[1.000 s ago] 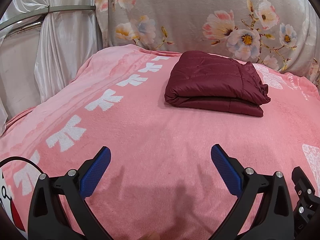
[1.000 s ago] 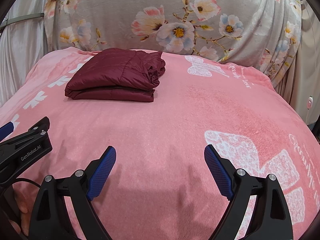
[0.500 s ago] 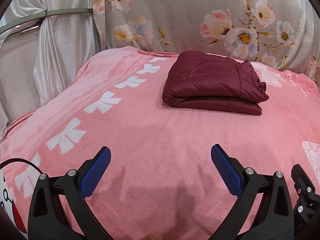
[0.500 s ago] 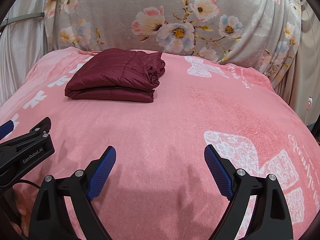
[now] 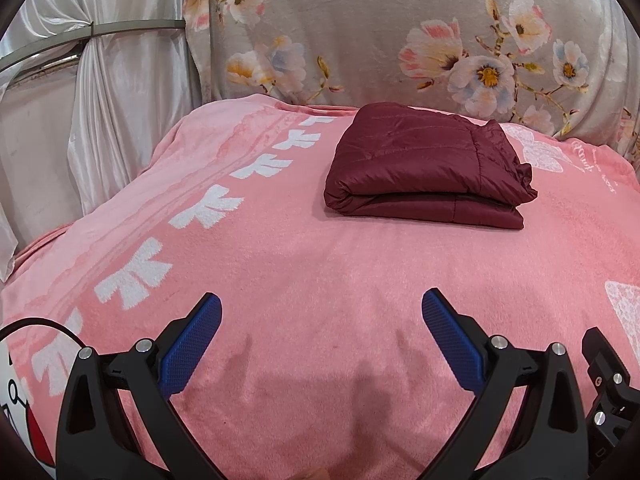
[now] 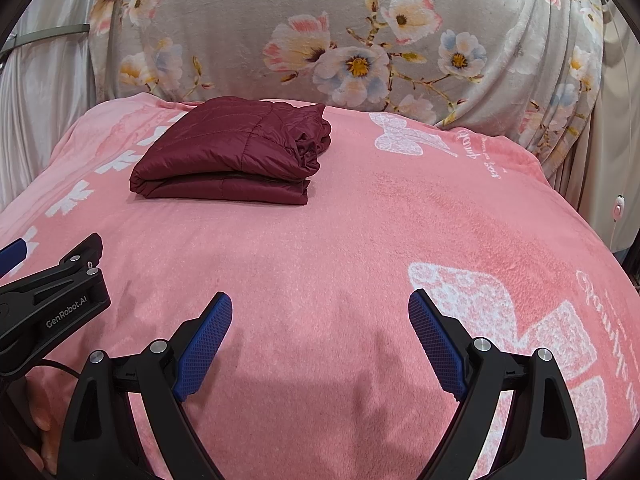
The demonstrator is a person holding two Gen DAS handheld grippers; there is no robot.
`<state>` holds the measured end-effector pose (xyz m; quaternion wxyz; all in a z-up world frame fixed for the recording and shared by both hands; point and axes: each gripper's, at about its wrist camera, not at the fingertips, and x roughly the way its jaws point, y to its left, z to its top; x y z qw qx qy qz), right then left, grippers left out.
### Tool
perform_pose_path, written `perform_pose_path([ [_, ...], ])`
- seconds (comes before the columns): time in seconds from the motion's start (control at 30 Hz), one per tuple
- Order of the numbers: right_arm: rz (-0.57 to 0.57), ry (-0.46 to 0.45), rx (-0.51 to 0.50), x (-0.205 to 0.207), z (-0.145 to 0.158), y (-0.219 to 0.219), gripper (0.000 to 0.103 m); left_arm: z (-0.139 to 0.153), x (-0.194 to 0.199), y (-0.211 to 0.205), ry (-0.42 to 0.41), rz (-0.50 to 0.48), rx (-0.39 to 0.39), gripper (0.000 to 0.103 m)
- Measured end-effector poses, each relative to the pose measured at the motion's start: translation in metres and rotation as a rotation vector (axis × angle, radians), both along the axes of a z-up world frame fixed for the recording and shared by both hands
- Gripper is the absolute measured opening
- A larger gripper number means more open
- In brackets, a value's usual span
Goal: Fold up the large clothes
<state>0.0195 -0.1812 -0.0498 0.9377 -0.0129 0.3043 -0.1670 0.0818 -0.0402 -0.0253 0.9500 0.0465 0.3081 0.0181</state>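
Note:
A dark red quilted jacket lies folded into a compact stack at the far side of the pink blanket; it also shows in the right wrist view. My left gripper is open and empty, low over the near part of the blanket, well short of the jacket. My right gripper is open and empty too, near the front. The left gripper's body shows at the left edge of the right wrist view.
A grey floral cover rises behind the bed. A white satin curtain hangs at the left. The blanket drops off at its left and right edges. A white cord with a pink switch hangs at the far right.
The left view has shifted slightly, so the jacket sits a little lower and further left in it. The right gripper is nearly still. Both stay open.

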Motion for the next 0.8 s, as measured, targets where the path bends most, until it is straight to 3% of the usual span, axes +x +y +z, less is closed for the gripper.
perform_pose_path([
  [0.8,-0.002,0.000,-0.002,0.0000,-0.0004,0.0011,0.087,0.0032,-0.0017,-0.0040,-0.002,-0.006,0.004,0.098],
])
